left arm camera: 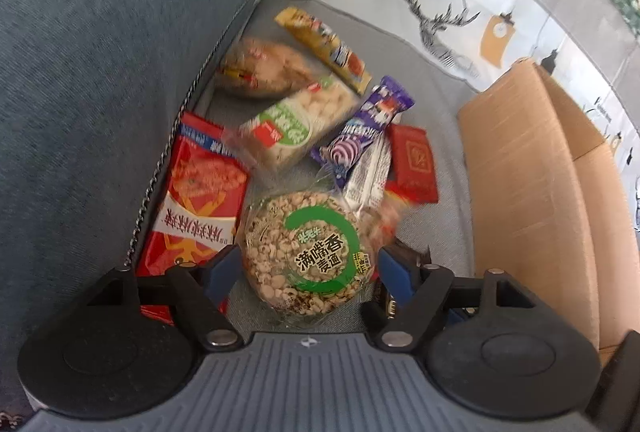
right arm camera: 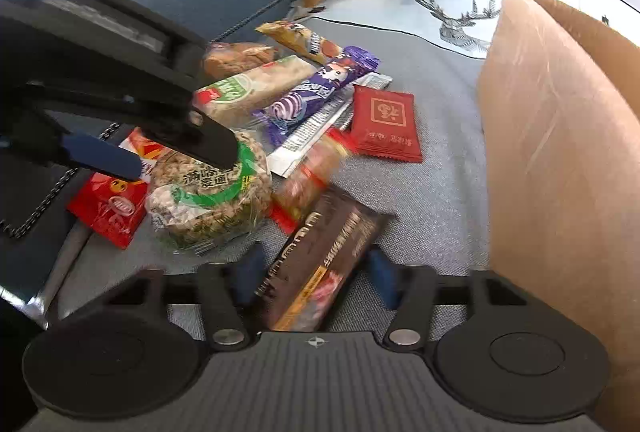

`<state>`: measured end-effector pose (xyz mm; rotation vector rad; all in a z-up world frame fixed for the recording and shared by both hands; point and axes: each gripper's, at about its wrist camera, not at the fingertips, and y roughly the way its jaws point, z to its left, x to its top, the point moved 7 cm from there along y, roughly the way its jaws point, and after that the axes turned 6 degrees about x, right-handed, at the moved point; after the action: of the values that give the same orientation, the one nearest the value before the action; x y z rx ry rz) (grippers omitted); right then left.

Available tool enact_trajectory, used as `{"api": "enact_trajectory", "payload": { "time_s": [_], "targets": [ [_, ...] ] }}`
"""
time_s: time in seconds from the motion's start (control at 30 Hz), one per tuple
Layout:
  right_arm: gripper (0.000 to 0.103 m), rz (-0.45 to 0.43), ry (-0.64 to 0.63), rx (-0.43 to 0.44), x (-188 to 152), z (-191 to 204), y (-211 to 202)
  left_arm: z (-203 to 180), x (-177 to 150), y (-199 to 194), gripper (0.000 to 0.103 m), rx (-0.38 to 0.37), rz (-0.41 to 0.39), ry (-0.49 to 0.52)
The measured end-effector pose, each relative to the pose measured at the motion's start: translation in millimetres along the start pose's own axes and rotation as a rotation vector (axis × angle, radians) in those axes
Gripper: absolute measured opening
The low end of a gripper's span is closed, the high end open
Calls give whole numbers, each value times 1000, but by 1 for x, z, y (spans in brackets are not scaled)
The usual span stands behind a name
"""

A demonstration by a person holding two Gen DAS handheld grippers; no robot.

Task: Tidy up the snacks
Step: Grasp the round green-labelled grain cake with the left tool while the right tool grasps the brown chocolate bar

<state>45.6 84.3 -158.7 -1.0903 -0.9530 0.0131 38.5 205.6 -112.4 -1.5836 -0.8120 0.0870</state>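
The left tongs (left arm camera: 308, 268) stand wide astride the round puffed-grain cake (left arm camera: 306, 256), pads not yet touching. The right tongs (right arm camera: 316, 272), narrower, flank the brown bar (right arm camera: 320, 256) without clearly pinching it. Both are mid-pick from the sofa's pile; next comes closing, then carrying to the cardboard box (right arm camera: 560, 135).

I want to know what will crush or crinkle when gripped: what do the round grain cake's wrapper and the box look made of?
Round grain cake wrapper: clear thin plastic film, glossy; the grains show through and its edges crinkle. Box: plain brown cardboard, matte, apparently corrugated.
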Motion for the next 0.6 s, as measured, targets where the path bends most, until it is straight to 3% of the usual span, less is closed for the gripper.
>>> {"api": "enact_trajectory", "payload": {
  "time_s": [0.07,0.33,0.47,0.6],
  "targets": [
    [43,10,2,7,-2,0,-5,-2,0,4,84,8,18,6],
    [42,52,1,37,-13,-3,-21,-12,-2,21,89,46,88,11],
    [43,62,-2,28,-17,-2,-23,-13,-1,30,89,85,102,17],
    [49,60,1,19,-19,-2,-23,-21,0,38,89,155,80,86]
  ]
}}
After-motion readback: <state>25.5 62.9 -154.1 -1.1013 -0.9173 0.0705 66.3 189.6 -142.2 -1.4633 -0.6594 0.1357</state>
